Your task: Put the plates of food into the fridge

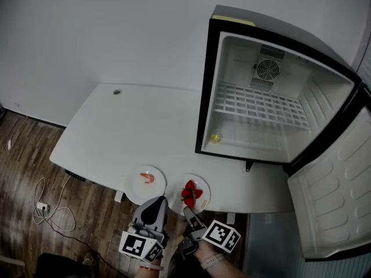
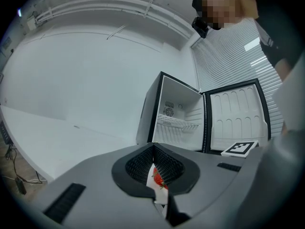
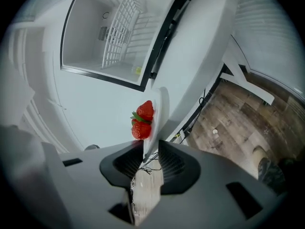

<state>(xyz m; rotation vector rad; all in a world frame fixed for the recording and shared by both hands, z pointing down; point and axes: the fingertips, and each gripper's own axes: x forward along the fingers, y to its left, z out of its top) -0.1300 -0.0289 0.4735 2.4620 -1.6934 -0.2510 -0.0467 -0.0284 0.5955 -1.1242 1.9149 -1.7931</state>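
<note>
Two white plates sit near the front edge of the white table (image 1: 127,126). The left plate (image 1: 139,189) carries a shrimp (image 1: 147,178); the right plate (image 1: 200,185) carries strawberries (image 1: 189,193). My right gripper (image 1: 190,212) is shut on the near rim of the strawberry plate (image 3: 159,111), whose edge runs between the pads below the strawberries (image 3: 143,120). Just in front of the shrimp plate, my left gripper (image 1: 155,206) is shut with its tips (image 2: 153,147) together and nothing in them. Through a gap lower down in the left gripper view I see a strawberry (image 2: 158,178).
The small fridge (image 1: 208,97) stands open on the table's right, with its door (image 1: 336,190) swung to the right. Inside are a wire shelf (image 1: 261,103) and a small yellowish thing (image 1: 215,138) on its floor. A cable and plug (image 1: 42,205) lie on the wooden floor at the left.
</note>
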